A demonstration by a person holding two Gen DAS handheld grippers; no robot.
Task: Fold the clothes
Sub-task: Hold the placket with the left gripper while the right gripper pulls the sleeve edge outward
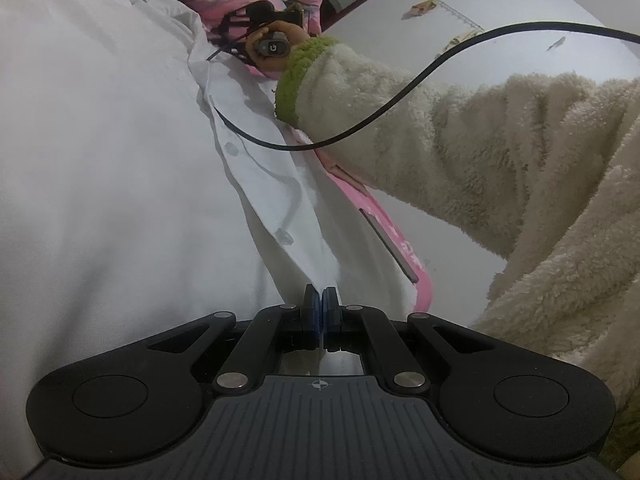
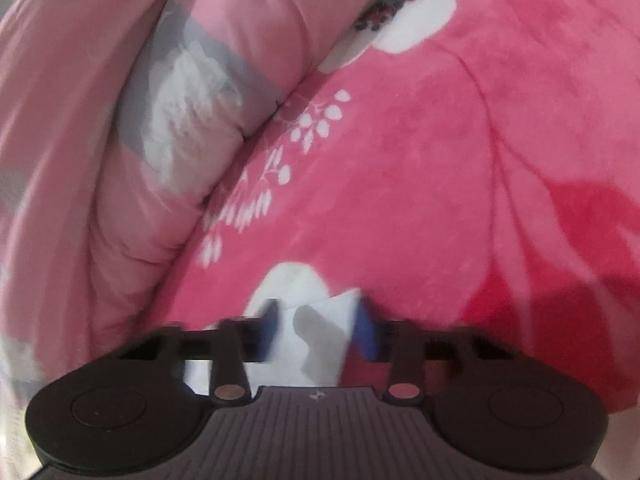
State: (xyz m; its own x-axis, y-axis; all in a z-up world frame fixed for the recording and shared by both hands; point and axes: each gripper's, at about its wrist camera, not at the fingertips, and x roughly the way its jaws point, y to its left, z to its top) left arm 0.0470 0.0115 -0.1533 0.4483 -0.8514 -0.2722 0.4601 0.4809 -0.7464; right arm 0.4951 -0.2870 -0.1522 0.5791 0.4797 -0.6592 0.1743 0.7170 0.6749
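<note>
Running lengthwise away from the left tongs [image 1: 320, 304] — white shirt [image 1: 120, 160]

White shirt [image 1: 120, 160], pink white-flowered blanket [image 2: 440, 160], cream green-cuffed sleeve [image 1: 440, 140].

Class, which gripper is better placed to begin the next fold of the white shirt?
Left. The left gripper is shut on the white shirt's buttoned edge. The right gripper looks blurred, with its jaws apart around a white fabric corner, so no firm hold shows.
</note>
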